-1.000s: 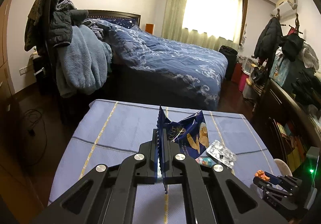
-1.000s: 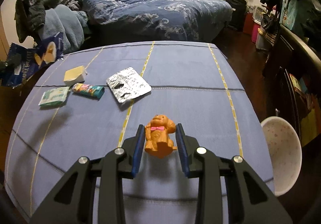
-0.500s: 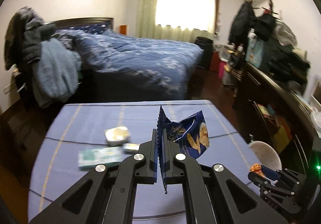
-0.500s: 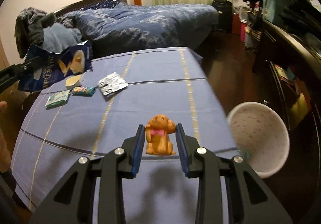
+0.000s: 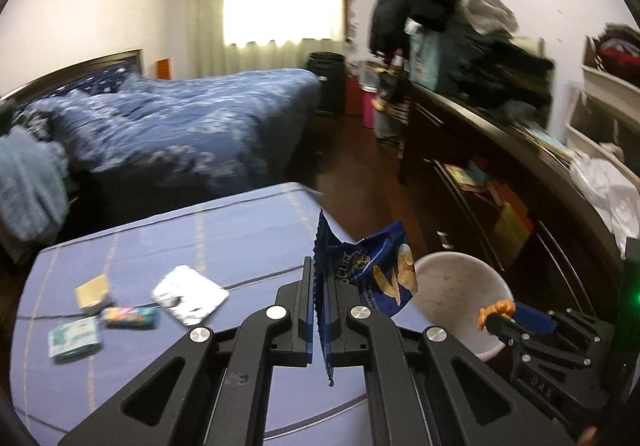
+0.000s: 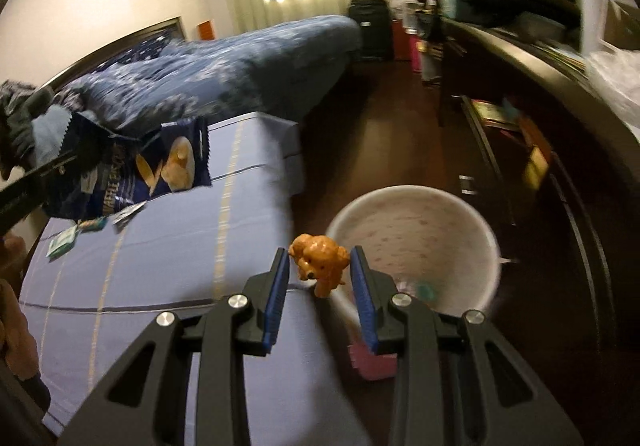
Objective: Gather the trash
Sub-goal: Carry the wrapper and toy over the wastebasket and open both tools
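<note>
My left gripper (image 5: 319, 266) is shut on the top edge of a crumpled blue snack bag (image 5: 376, 270), which hangs in the air over the table's right side. The right wrist view shows the same bag (image 6: 160, 170) at the left. My right gripper (image 6: 320, 266) is shut on a small orange toy dog (image 6: 320, 262), tipped head-down between the blue pads, above the table edge and the near rim of a white bin (image 6: 492, 246). In the left wrist view the bin (image 5: 460, 286) stands on the floor just right of the table, with the right gripper (image 5: 496, 316) over its rim.
On the blue-clothed table (image 5: 240, 230) lie a foil blister pack (image 5: 190, 294), a yellow pad (image 5: 92, 288), a colourful wrapper (image 5: 130, 316) and a green packet (image 5: 74, 338). A dark dresser (image 5: 500, 150) runs along the right. A bed (image 5: 180, 126) stands behind the table.
Both grippers have swung right across the table towards the white bin, each still holding its item. The toy dog has tipped over in the right jaws.
</note>
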